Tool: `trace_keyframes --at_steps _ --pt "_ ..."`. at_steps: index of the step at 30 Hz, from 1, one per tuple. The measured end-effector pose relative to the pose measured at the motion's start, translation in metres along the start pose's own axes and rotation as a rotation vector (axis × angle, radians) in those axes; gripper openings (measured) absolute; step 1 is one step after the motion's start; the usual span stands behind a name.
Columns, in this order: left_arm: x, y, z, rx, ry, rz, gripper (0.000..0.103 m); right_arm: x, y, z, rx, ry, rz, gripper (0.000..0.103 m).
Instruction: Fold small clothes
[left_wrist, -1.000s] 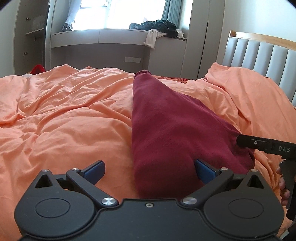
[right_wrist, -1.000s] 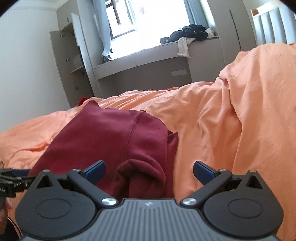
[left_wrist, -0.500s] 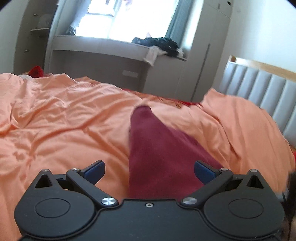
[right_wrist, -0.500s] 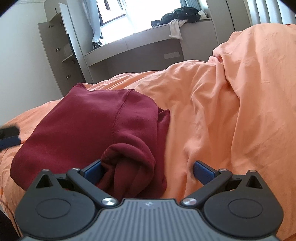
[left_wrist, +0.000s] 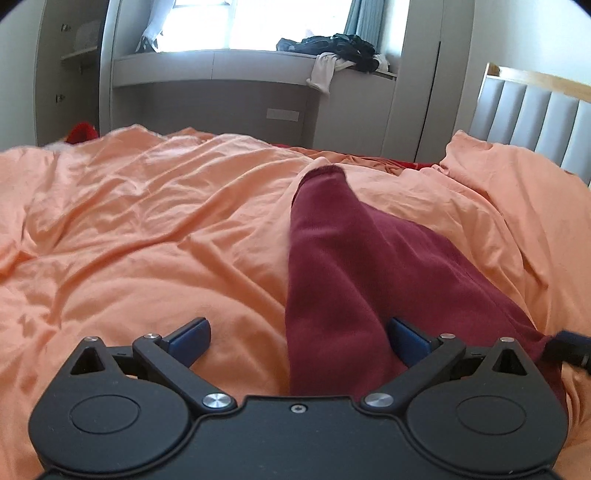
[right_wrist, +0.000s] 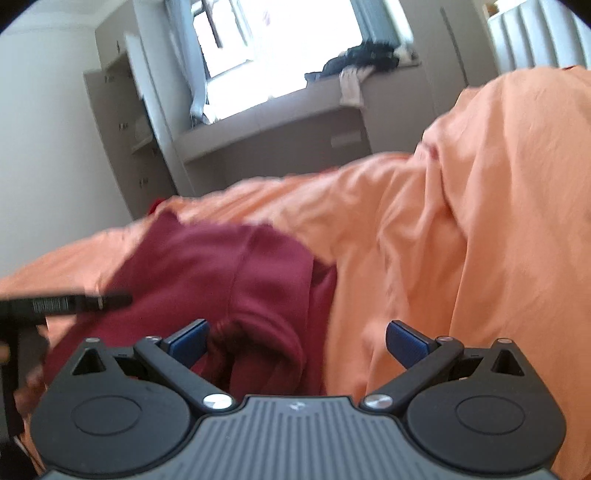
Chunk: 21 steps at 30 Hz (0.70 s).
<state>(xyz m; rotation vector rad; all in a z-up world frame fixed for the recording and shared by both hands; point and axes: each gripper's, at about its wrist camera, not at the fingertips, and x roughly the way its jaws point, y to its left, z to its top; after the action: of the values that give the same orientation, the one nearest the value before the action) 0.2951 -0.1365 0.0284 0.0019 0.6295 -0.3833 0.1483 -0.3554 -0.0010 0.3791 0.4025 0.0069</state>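
On the rumpled orange duvet of the bed (left_wrist: 147, 240) lies a dark red, soft knit garment (left_wrist: 351, 266), partly folded into a long tapering shape. Runs lengthwise away from the left wrist camera, narrow cuffed end far, broad end near. Sits between the blue pads of the left gripper (left_wrist: 297, 338), toward its right pad, with bare duvet by the left pad. Jaws there spread wide, holding nothing. Seen from the right wrist, spreads leftward, a rolled hem or cuff bunched just ahead of the right gripper (right_wrist: 297, 338) by its left pad. Jaws wide apart as well, empty; view blurred. Probably either hand in reach, the left squarely over the long axis, the right nearer the bunched end. Farther off, a grey window bench with a heap of dark clothes (left_wrist: 332, 44).
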Motion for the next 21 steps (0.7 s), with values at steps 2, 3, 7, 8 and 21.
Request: trace_keyframes --at_steps 2,3,7,8,21 --pt "0.0 0.004 -0.004 -0.007 -0.006 -0.01 0.102 0.002 -0.004 0.005 0.038 -0.027 -0.008 0.103" --pt "-0.001 0.002 -0.005 0.0 -0.012 -0.009 0.102 0.005 -0.007 0.007 0.052 -0.029 -0.018 0.103" --pt "-0.006 0.0 -0.004 0.024 -0.033 -0.017 0.102 0.021 -0.012 0.013 0.091 -0.014 -0.065 0.103" --pt "-0.008 0.001 -0.003 0.026 -0.039 -0.029 0.102 0.025 -0.012 0.013 0.093 -0.008 -0.071 0.103" --pt "0.023 0.021 0.054 -0.034 -0.037 -0.029 0.102 0.046 -0.009 -0.004 0.102 0.069 -0.122 0.103"
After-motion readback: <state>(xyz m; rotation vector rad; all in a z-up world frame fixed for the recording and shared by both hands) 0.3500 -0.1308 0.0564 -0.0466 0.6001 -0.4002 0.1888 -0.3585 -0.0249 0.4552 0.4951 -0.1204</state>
